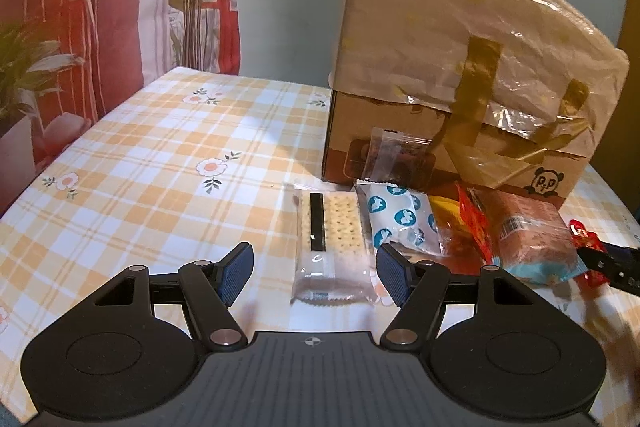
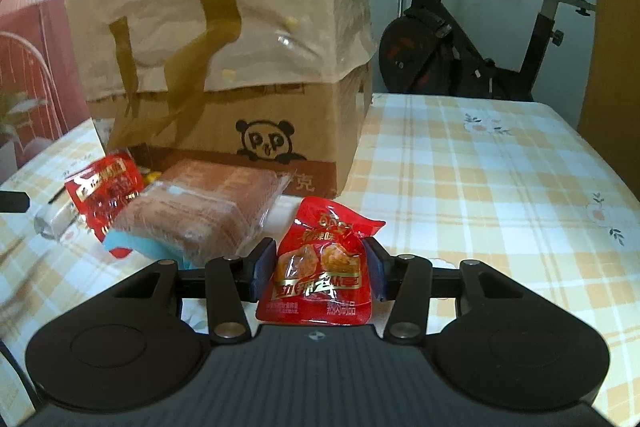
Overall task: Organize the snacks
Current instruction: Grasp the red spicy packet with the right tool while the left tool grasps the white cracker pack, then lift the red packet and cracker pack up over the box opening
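Leaning against the tall cardboard box with the panda print (image 1: 460, 75), a small clear packet (image 1: 394, 155) is seen with dark contents that cannot be made out. A yellow item (image 1: 444, 207) behind the snack row is mostly hidden, so its kind cannot be told. At the right edge of the left wrist view only a black tip of the right gripper (image 2: 319, 269) and a scrap of red wrapper are visible, cut off by the frame. The upper part of the box is wrapped in crinkled beige plastic taped with brown strips, and what lies inside is concealed.

The left gripper (image 1: 316, 273) is pointed downward over the checked yellow-and-white worktop (image 1: 160, 155), its jaws held apart on either side of the clear cracker packet (image 1: 332, 247) without touching it. The right gripper is tilted downward too, its jaws clamped on the red foil meat snack pouch (image 2: 320, 267), which stands upright between the blue pads (image 2: 262, 269).

Two red pouches are counted: the one in the jaws and a second red foil pouch (image 2: 105, 187) lying in front of the box. One brown cake in a clear wrapper with a blue end (image 2: 208, 215), one white packet with blue dots (image 1: 398, 219) and one cracker packet lie in a row before the box. A black exercise bike (image 2: 472, 39) stands behind the worktop.
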Motion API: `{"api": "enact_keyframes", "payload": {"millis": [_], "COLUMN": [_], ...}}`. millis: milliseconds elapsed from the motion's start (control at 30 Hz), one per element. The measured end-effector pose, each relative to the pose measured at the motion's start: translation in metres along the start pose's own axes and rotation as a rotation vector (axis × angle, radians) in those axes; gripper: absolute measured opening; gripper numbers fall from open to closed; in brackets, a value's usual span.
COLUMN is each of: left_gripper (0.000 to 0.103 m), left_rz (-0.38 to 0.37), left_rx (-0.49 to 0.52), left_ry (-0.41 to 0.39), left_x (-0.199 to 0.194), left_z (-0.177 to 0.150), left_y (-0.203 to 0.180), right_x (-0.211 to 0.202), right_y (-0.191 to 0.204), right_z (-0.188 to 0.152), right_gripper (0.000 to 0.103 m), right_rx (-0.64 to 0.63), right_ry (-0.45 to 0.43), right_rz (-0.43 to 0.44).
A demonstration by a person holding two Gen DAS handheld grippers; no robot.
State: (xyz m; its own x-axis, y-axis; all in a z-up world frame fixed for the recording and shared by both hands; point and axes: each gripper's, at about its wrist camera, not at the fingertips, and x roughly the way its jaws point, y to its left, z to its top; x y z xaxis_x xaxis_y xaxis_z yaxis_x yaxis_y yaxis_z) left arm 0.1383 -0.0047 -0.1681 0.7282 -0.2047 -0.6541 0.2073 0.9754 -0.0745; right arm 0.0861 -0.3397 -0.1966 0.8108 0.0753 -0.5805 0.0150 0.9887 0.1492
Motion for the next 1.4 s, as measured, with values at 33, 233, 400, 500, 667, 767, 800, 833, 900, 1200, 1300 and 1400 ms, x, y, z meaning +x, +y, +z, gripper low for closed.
{"api": "enact_keyframes", "payload": {"millis": [33,233,400,500,667,767,800,833,900,1200,1300,1400], "left_gripper": [0.07,0.07,0.071,0.071,0.07,0.056,0.048,0.048,0.048,0.048,0.048,0.048], "left_rz": [0.001,0.038,0.081,0.079,0.08,0.083,0.079,0.088,0.104,0.118,0.116,0.09], "left_rx": [-0.002,0.032,0.025,0.021,0.043,0.063,0.064,0.071,0.061,0.004,0.019,0.03], "left_ry": [0.011,0.029,0.048,0.037,0.087,0.07,0.063,0.063,0.06,0.032,0.027,0.021], "left_x": [0.006,0.036,0.055,0.055,0.057,0.055,0.053,0.052,0.049,0.019,0.015,0.013], "left_z": [0.002,0.016,0.021,0.018,0.01,0.008,0.008,0.009,0.009,-0.003,-0.005,-0.005], "left_y": [-0.001,-0.012,-0.011,-0.01,-0.014,-0.015,-0.016,-0.017,-0.015,-0.008,-0.014,-0.018], "right_x": [-0.001,-0.005,-0.008,-0.009,-0.007,-0.006,-0.007,-0.007,-0.006,-0.007,-0.006,-0.007], "right_y": [0.0,-0.001,-0.006,-0.007,-0.005,-0.005,-0.005,-0.005,-0.005,-0.004,-0.004,-0.004], "right_z": [-0.001,-0.002,-0.002,-0.002,-0.002,-0.002,-0.002,-0.002,-0.002,-0.002,-0.002,-0.002], "right_gripper": [0.05,0.05,0.05,0.05,0.05,0.05,0.05,0.05,0.05,0.05,0.05,0.05], "right_rx": [0.005,0.012,0.042,0.044,0.038,0.037,0.036,0.035,0.035,0.034,0.032,0.03], "right_ry": [-0.004,-0.034,-0.051,-0.049,-0.044,-0.039,-0.039,-0.038,-0.037,-0.038,-0.036,-0.04], "right_rz": [0.001,0.016,0.028,0.034,0.041,0.042,0.043,0.043,0.042,0.047,0.05,0.052]}}
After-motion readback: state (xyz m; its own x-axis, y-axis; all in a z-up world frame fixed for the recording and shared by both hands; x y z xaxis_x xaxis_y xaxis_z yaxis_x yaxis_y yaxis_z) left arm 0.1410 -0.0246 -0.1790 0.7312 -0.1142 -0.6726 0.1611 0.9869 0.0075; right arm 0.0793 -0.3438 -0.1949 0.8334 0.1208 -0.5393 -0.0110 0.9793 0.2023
